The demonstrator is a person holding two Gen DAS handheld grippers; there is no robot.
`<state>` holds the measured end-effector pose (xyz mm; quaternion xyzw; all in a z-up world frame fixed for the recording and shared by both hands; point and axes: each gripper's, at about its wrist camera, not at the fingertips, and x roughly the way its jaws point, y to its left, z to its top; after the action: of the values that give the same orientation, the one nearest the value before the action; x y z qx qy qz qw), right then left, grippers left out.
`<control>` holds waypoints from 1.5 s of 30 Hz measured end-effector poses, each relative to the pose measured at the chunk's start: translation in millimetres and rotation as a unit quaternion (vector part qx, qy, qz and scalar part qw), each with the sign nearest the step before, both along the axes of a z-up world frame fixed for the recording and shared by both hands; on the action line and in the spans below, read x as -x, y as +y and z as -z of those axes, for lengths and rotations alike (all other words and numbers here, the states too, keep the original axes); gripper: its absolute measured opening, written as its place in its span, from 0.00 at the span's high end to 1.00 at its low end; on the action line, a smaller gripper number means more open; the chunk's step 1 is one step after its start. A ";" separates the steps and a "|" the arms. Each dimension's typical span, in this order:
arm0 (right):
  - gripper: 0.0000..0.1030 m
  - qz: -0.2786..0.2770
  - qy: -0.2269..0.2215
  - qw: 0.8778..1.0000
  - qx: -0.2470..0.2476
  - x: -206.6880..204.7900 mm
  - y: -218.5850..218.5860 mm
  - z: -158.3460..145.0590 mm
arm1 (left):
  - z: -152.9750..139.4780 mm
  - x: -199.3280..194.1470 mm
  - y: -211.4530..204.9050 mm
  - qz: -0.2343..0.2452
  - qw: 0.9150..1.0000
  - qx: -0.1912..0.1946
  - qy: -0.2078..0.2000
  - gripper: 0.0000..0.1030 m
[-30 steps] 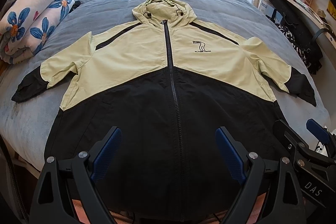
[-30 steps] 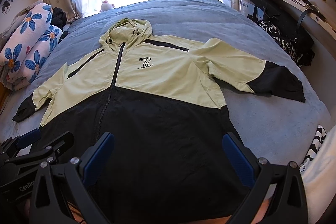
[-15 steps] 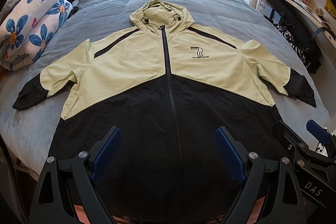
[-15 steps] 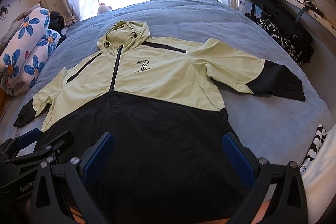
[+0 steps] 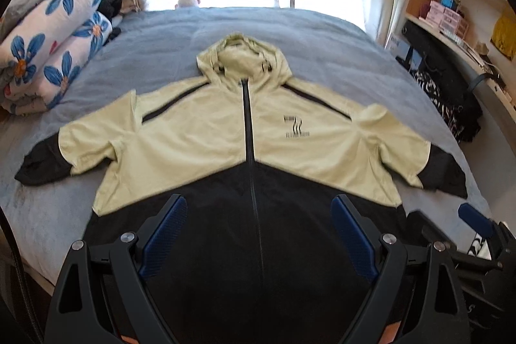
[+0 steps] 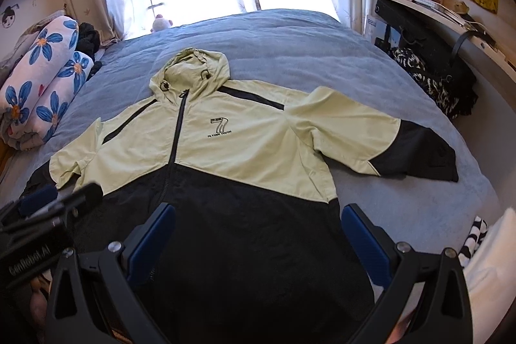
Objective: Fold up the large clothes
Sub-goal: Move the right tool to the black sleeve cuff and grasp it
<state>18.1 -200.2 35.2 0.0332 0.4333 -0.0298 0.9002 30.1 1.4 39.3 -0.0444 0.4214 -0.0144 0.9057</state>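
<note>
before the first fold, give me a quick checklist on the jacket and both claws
1. Hooded jacket lies flat, front up, on the bed: ok.
2. Zipper closed along the part in view: ok.
3. Both sleeves spread out to the sides, right sleeve and left sleeve: ok.
4. Left claw open and holding nothing: ok.
5. Right claw open and holding nothing: ok.
6. Bottom hem straight: cannot tell, it is hidden below the claws.
</note>
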 end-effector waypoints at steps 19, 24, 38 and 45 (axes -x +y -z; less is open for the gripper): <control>0.00 0.035 -0.091 0.991 0.086 -16.0 -80.2 -102.1 | -75.6 -34.8 -64.0 0.061 0.992 -0.032 -0.107 0.12; 0.00 0.061 -0.089 0.989 0.106 -32.1 -126.0 -104.8 | -78.8 -53.2 -103.1 0.082 0.985 -0.058 -0.141 0.12; 0.00 0.188 0.048 0.979 0.055 -86.8 -312.9 -15.2 | -28.4 -142.2 -210.1 0.129 0.982 -0.061 -0.124 0.12; 0.03 0.228 0.112 0.967 0.002 -103.9 -384.5 41.6 | 39.8 -180.4 -249.0 0.144 0.986 -0.064 -0.048 0.12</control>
<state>122.0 -584.7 -6.4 0.1261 0.5119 -0.2389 0.8155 210.5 -247.5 -0.5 0.0760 0.3798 -0.1197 0.9141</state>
